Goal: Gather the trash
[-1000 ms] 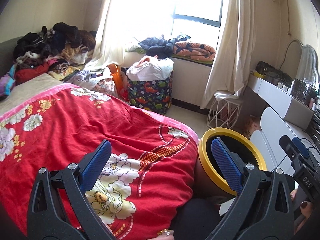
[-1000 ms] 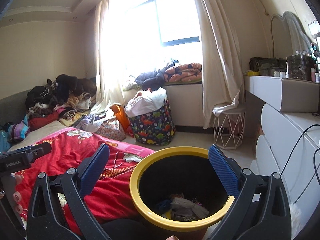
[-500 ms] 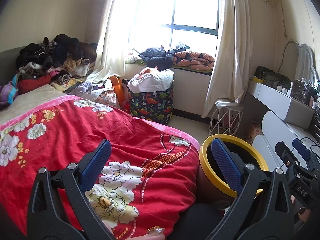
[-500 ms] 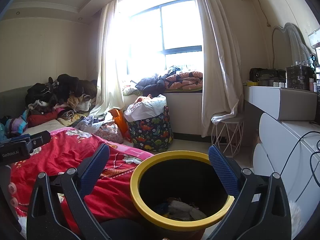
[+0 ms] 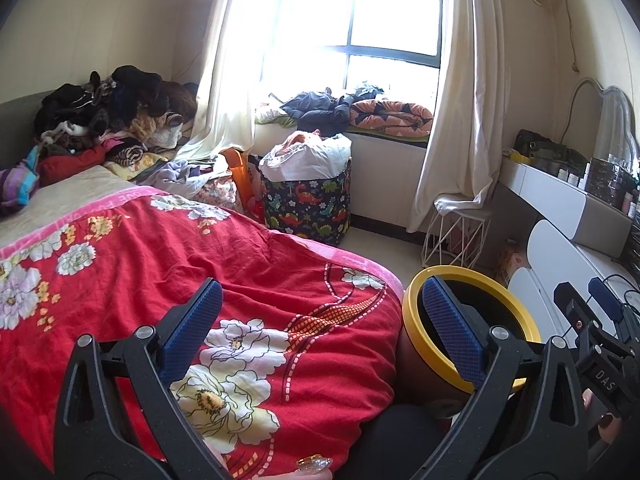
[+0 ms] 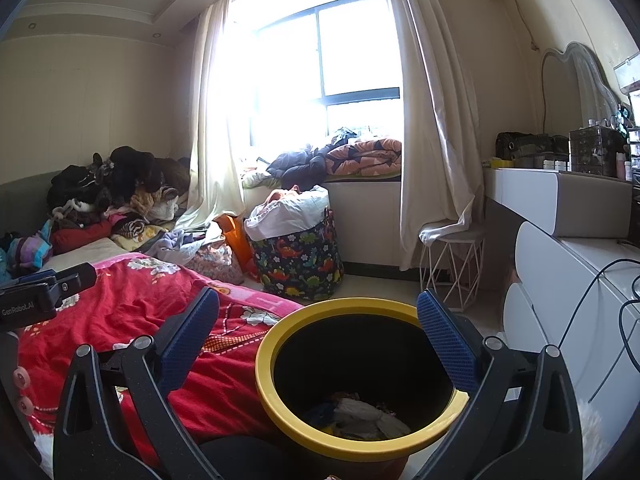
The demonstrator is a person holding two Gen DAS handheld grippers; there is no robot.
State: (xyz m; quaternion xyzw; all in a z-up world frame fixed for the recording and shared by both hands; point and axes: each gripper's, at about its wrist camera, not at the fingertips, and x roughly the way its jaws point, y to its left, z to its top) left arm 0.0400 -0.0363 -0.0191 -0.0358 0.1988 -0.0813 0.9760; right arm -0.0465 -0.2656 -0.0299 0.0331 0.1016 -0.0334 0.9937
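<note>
Both hand-held grippers, left (image 5: pixel 320 322) and right (image 6: pixel 318 328), spread, empty. Round yellow-rimmed black plastic bin (image 6: pixel 280 396) holds crumpled scraps, probably paper. I scout the bed next.

Bright daylight floods through the curtained window (image 6: pixel 320 80); a bed (image 5: pixel 120 280) with red floral blanket faces white drawers (image 6: pixel 580 300).
</note>
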